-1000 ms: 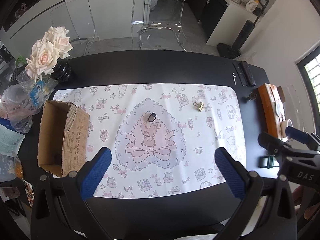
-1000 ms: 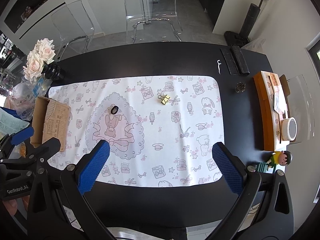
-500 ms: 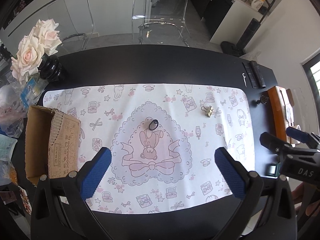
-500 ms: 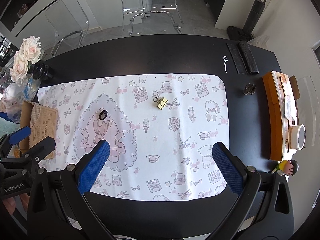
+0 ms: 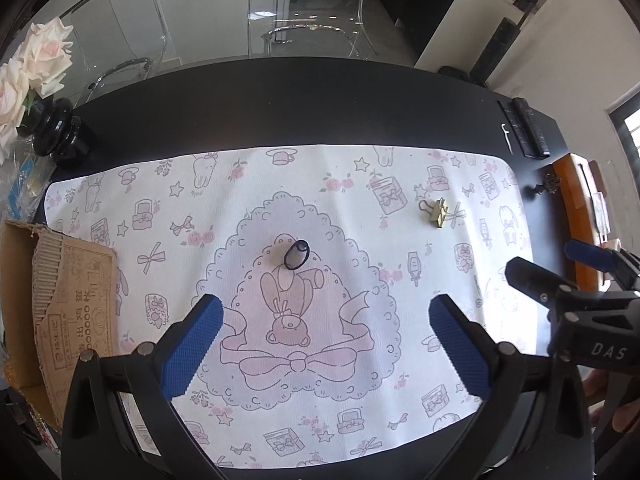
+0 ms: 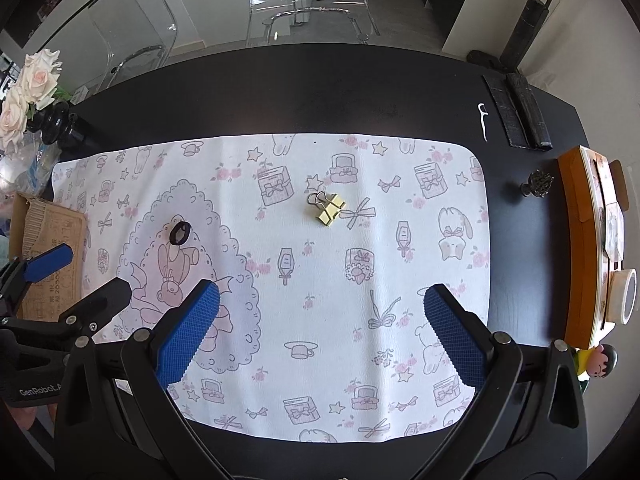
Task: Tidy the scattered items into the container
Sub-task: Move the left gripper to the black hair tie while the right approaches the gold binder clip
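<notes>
A small black ring stands on the printed white mat, above the bear drawing; it also shows in the right wrist view. A gold binder clip lies on the mat's right part, also in the right wrist view. An open cardboard box sits at the mat's left edge, seen too in the right wrist view. My left gripper is open and empty, just short of the ring. My right gripper is open and empty, short of the clip.
A black vase of pale roses stands back left. An orange tray with a tape roll lines the right edge. Two black bars, a small dark ornament and a toy figure lie on the right. Clear chairs stand behind.
Both grippers have moved forward and lower over the mat, so the ring and the clip look larger and closer. Both stay open. Nothing on the table has moved.
</notes>
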The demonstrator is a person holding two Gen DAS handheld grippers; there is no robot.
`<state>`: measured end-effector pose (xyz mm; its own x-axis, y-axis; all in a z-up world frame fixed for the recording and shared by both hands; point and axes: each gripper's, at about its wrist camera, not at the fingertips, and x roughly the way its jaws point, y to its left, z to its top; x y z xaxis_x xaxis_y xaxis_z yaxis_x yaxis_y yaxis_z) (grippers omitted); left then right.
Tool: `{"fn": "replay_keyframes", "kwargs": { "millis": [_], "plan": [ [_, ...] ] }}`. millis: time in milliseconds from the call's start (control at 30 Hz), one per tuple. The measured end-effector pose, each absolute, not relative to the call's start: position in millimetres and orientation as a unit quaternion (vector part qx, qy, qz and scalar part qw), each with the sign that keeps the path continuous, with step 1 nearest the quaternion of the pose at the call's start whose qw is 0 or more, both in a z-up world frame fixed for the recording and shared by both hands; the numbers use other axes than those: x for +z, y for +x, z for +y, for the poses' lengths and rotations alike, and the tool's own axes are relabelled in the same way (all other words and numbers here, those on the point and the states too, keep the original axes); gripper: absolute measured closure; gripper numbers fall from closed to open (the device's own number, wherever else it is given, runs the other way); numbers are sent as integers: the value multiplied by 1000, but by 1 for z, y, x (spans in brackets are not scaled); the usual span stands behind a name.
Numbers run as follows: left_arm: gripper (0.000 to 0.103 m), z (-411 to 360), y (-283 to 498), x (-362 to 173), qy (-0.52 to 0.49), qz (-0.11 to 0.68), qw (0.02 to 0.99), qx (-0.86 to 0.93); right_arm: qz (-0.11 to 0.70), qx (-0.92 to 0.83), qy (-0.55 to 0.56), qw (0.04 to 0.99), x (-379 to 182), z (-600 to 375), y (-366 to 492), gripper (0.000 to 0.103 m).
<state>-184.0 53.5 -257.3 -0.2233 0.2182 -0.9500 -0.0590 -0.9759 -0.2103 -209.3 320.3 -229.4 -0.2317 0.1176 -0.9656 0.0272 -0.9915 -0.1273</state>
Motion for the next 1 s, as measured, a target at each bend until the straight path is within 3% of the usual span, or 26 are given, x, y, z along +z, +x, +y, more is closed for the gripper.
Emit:
{"fn": "replay_keyframes", "kwargs": {
  "millis": [1000],
  "plan": [
    [0,59,-213,-368,-629,-72,76,771,-70,771,-633,11,-345,333,-261,0]
  ]
}}
